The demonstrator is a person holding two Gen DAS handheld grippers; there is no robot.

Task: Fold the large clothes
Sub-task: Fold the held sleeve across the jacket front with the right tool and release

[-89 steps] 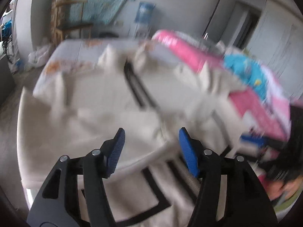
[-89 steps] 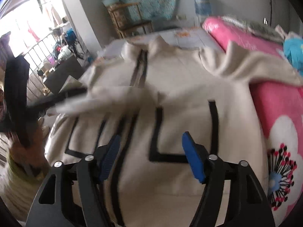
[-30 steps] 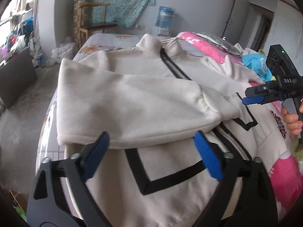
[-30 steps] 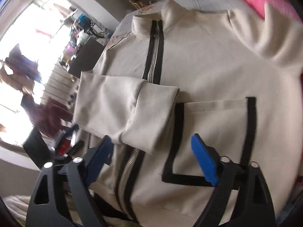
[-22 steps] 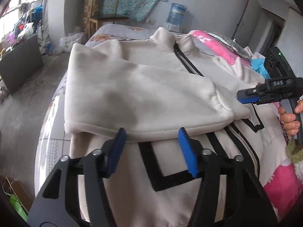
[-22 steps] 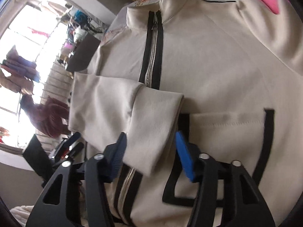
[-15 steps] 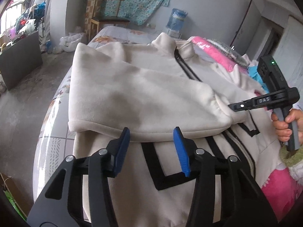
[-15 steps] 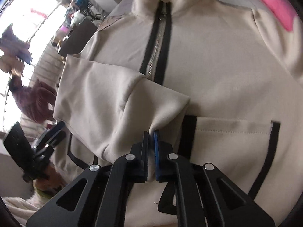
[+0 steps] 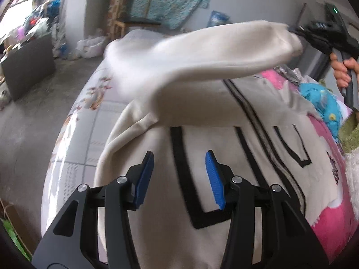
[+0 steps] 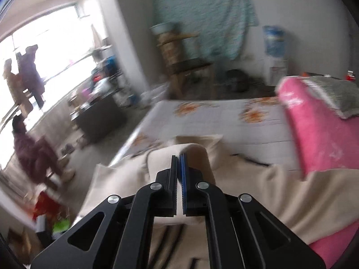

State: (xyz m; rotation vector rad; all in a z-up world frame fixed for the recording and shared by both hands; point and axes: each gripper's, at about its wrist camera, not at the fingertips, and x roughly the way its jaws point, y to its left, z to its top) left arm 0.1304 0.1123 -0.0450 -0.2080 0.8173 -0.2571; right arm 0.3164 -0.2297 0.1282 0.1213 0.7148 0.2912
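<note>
Cream cloth fills the near part of both views: a zip-up jacket (image 9: 224, 161) lies flat on the bed (image 9: 74, 134), front up, with its hem toward the near edge and its collar toward the far end. The left gripper (image 9: 179, 174) hangs just above the hem side, beside a black pocket line, its fingers (image 9: 145, 174) spread partway with nothing between them. Farther back, the sleeve (image 9: 202, 58) is lifted off the jacket and stretches across it from the left edge toward the right. The right gripper (image 10: 179, 174) has its fingers pressed together on the cuff end, so it is the nearer one to lay the sleeve down. I cannot read any writing or labels.
</note>
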